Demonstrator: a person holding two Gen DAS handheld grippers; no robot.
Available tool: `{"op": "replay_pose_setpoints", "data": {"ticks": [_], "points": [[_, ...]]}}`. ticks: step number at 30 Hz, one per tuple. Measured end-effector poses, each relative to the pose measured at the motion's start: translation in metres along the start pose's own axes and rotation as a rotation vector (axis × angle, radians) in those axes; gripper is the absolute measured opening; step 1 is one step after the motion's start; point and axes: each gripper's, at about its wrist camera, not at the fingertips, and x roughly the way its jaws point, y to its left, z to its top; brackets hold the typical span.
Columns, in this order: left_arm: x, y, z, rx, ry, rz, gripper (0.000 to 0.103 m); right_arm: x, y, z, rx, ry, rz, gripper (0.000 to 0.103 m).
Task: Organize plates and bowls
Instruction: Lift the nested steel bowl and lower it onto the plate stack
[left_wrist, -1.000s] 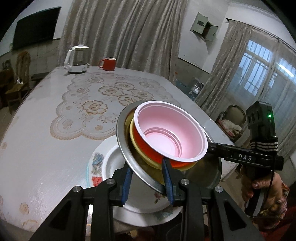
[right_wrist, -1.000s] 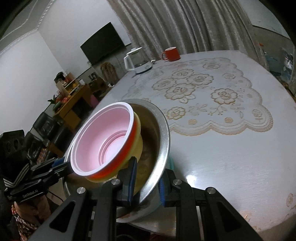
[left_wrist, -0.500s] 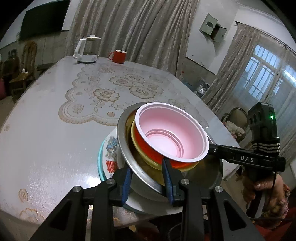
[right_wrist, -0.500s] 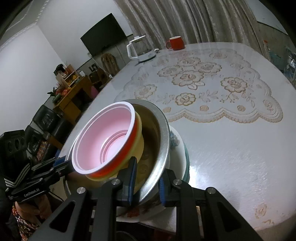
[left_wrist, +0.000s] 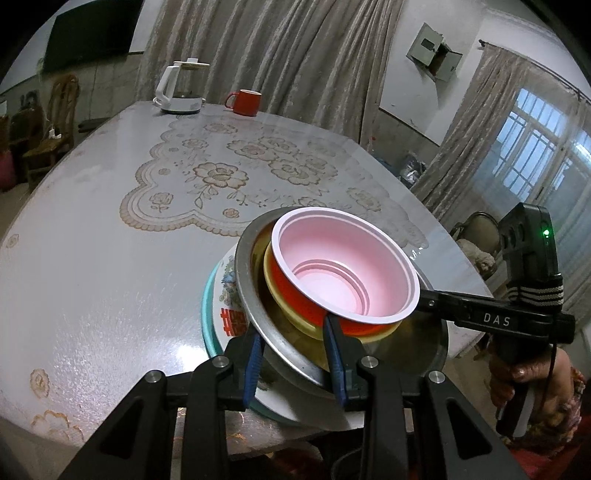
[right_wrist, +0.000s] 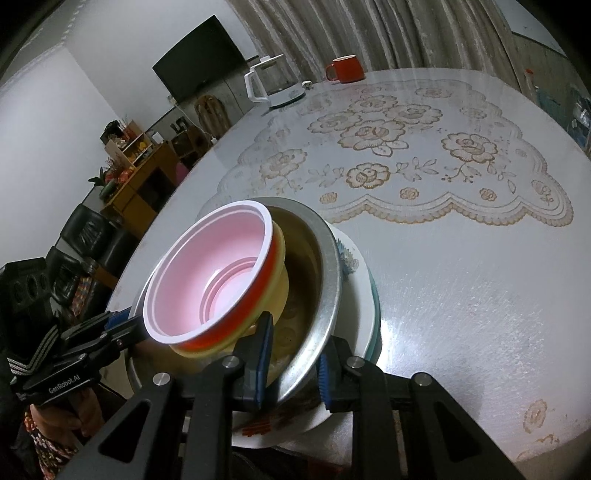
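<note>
Pink bowl nested in metal bowl over floral plate.

The top bowl is pink inside with a white rim and red outside. Under it sits a pale yellow bowl, inside a silver metal basin. The plate is white with a teal edge, flowers and red characters. The worktop is grey-white with beige lace roses. The mug is red.
</note>
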Motion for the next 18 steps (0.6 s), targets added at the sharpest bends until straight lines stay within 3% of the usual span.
{"op": "replay_pose_setpoints", "data": {"ticks": [18], "points": [[0.003,0.002,-0.012,-0.023,-0.002,0.004,0.032,0.0,0.001,-0.003,-0.008,-0.001,0.001,0.022]]}}
